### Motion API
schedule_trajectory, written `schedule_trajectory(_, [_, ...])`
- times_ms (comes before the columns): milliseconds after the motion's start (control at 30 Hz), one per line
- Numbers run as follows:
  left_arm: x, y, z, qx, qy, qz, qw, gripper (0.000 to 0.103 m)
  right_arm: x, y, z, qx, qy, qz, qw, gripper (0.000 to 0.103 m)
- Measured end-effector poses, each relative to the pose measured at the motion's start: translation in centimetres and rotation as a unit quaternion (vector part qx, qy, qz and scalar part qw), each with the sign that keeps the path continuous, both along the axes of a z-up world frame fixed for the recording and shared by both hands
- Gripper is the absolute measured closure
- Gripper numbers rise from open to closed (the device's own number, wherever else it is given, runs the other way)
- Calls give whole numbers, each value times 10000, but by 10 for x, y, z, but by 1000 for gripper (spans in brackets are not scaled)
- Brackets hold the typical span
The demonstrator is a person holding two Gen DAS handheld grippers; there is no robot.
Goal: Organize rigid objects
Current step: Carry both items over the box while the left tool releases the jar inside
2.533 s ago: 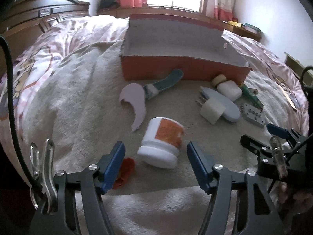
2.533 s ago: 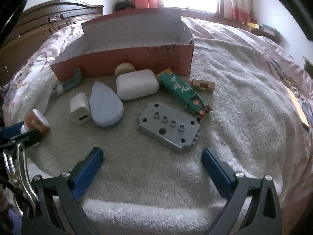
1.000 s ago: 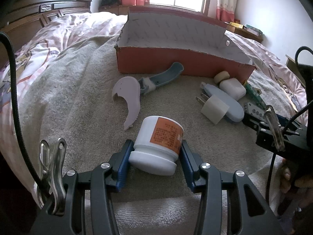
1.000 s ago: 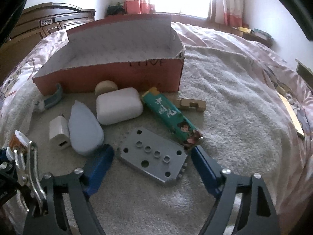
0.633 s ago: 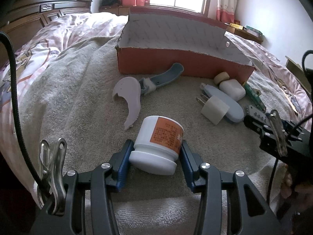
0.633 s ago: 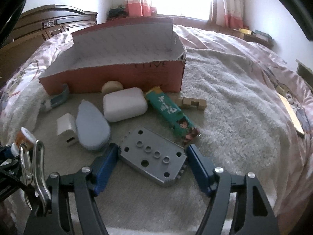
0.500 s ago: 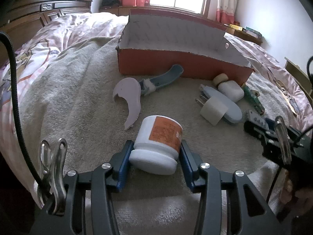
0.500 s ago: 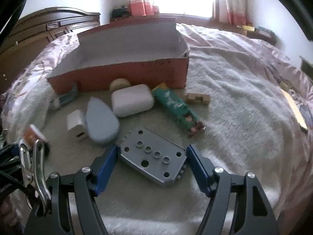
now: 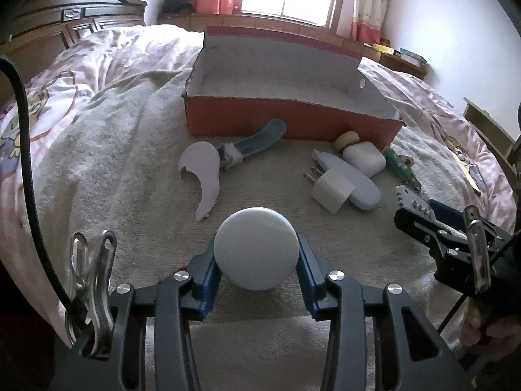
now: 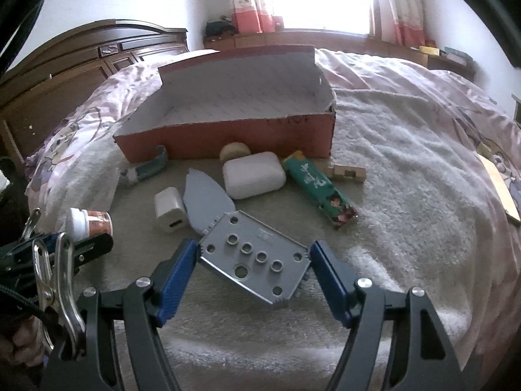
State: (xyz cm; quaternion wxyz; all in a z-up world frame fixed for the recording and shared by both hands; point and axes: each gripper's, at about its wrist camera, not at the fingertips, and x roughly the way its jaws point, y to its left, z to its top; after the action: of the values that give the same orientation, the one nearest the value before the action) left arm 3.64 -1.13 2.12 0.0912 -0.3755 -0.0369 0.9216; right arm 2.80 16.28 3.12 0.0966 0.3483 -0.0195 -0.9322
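Lying everywhere, a rough, nubby cream towel (image 10: 407, 195), cloth and matt. Standing on it, a cardboard box (image 10: 228, 137), dull red outside, papery white inside. Showing smooth matt white plastic, a jar lid (image 9: 255, 252). Looking like matt grey moulded plastic, a holed plate (image 10: 254, 257). Gleaming behind, dark polished wood of a headboard (image 10: 81, 55). Shining slightly, a glossy green wrapper (image 10: 317, 190).

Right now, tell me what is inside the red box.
The red box shows only its bare white lining. The floor strip just behind its front wall is hidden, so anything low there cannot be seen.
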Motion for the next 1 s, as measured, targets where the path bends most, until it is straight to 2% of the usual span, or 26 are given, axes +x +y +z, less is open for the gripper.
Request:
schedule_trajectory(233, [2, 0, 7, 137, 11, -48, 9999, 61, 1, -2, 7, -73, 55, 84, 9999, 27])
schedule_trajectory(533, [-8, 7, 24, 83, 144, -172, 9997, 61, -6, -4, 22, -46, 206, 190, 9996, 27])
schedule_trajectory(1000, [-57, 16, 54, -40, 341, -269, 9990, 61, -45, -2, 40, -122, 223, 265, 9993, 27])
